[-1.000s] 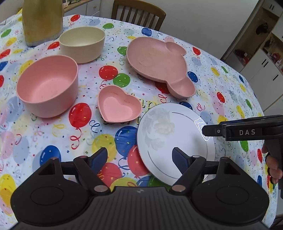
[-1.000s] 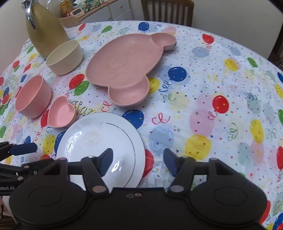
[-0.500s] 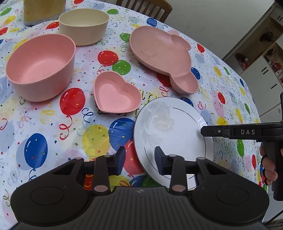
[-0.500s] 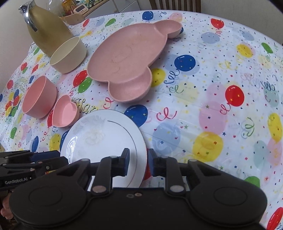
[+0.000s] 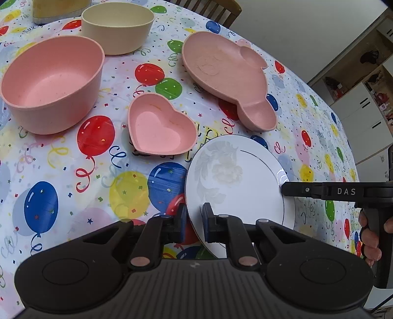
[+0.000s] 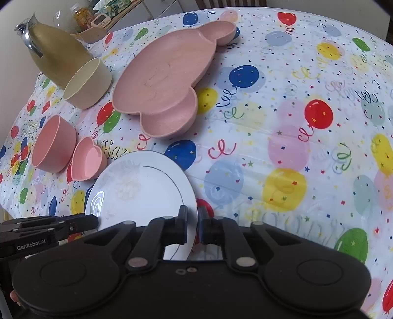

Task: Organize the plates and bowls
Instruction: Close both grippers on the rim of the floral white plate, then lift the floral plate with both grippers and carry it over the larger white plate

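Observation:
A white plate (image 5: 235,186) (image 6: 142,193) with a faint flower print and a thin dark ring lies near the table's front edge. My left gripper (image 5: 194,220) (image 6: 94,222) straddles its left rim and my right gripper (image 6: 192,225) (image 5: 285,191) its right rim. Both sets of jaws are closing, with the thin rim pinched between the pads. Behind the plate stand a pink heart-shaped bowl (image 5: 159,127) (image 6: 88,159), a round pink bowl (image 5: 49,83) (image 6: 54,144), a cream bowl (image 5: 118,27) (image 6: 86,83) and a pink bear-shaped divided plate (image 5: 226,73) (image 6: 164,81).
A balloon-print tablecloth (image 6: 282,147) covers the round table. A gold jug (image 6: 56,56) stands at the far left behind the cream bowl. A wooden chair (image 5: 221,9) is at the far side, with white cabinets (image 5: 363,108) off to the right. A hand (image 5: 371,235) holds the right gripper's handle.
Both grippers' jaws have narrowed from wide apart to a thin gap around the white plate's rim. Both cameras have come slightly closer to the table.

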Motion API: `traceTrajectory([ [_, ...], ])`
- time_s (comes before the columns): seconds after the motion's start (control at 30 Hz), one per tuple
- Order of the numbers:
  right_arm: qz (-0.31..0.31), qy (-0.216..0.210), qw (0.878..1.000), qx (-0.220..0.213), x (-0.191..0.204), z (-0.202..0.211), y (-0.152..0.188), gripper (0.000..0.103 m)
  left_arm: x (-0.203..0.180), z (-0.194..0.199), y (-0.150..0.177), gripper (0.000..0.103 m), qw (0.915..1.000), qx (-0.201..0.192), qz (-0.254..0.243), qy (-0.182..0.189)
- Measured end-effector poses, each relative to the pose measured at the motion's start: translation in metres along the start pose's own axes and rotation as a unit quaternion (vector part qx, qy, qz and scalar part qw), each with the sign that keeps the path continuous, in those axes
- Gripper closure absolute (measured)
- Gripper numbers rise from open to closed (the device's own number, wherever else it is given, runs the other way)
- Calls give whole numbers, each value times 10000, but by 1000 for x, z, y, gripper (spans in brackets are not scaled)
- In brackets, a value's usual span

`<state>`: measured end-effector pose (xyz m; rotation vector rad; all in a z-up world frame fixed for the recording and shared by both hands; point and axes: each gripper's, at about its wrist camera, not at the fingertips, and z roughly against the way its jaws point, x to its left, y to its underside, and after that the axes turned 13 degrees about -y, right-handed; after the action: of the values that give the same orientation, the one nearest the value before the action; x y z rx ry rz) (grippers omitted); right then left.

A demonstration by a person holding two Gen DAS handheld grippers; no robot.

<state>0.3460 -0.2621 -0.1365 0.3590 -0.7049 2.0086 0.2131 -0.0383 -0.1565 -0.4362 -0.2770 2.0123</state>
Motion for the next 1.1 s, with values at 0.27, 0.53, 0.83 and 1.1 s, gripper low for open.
traceTrajectory([
  [0.27, -101, 68, 9998, -154, 7, 11, 13, 96, -1, 12, 4, 90, 9999, -43, -76, 83],
  [0.53, -310, 235, 9980, -505, 20, 47, 35, 96, -11, 38, 11, 90, 9988, -43, -298, 391],
  [0.83, -728, 469, 9912, -998, 28, 93, 85, 97, -35, 65, 34, 90, 9924, 52, -940, 786],
  [1.1, -1200, 685, 9815, -1325, 27, 122, 144, 97, -58, 74, 63, 90, 9799, 243, -1668, 1071],
])
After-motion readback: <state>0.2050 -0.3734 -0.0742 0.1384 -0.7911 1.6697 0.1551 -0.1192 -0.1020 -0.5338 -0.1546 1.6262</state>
